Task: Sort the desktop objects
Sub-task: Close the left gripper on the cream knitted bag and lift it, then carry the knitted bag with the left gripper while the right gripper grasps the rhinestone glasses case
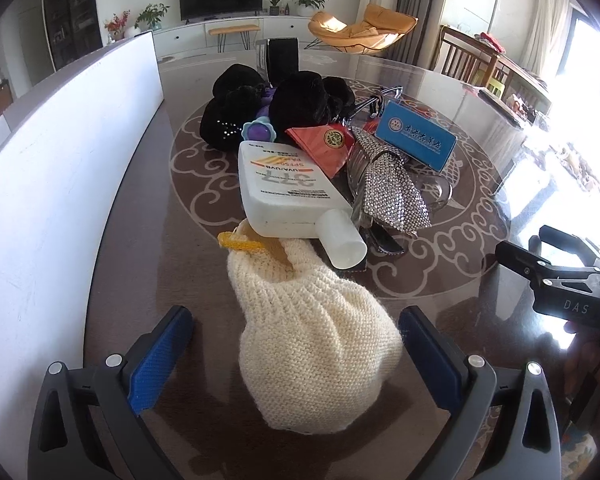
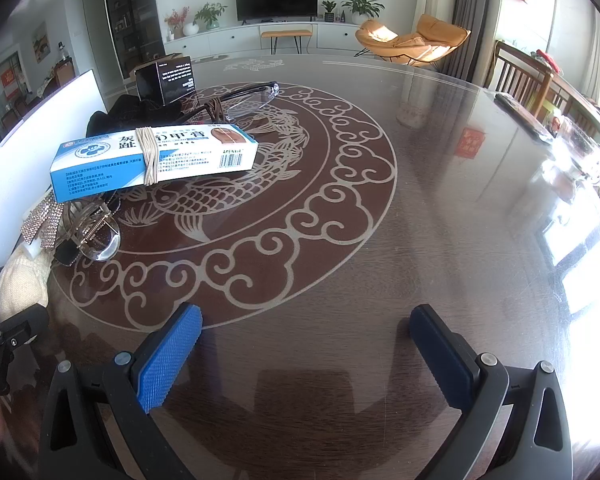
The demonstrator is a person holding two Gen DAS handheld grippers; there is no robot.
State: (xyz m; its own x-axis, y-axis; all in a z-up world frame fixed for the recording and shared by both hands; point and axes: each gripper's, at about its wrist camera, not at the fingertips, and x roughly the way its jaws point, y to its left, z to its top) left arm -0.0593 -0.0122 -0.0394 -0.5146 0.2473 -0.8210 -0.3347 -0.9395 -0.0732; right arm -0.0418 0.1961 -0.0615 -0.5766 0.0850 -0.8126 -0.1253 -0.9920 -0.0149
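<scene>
Both pads [image 1: 160,356] flanking knit pouch [image 1: 312,336].

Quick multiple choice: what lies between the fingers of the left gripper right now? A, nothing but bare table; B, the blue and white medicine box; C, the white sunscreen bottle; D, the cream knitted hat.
D: in the left wrist view the cream knitted hat lies on the table between the open left gripper, and its fingers stand apart from the knit on both sides, not yet closed.
</scene>
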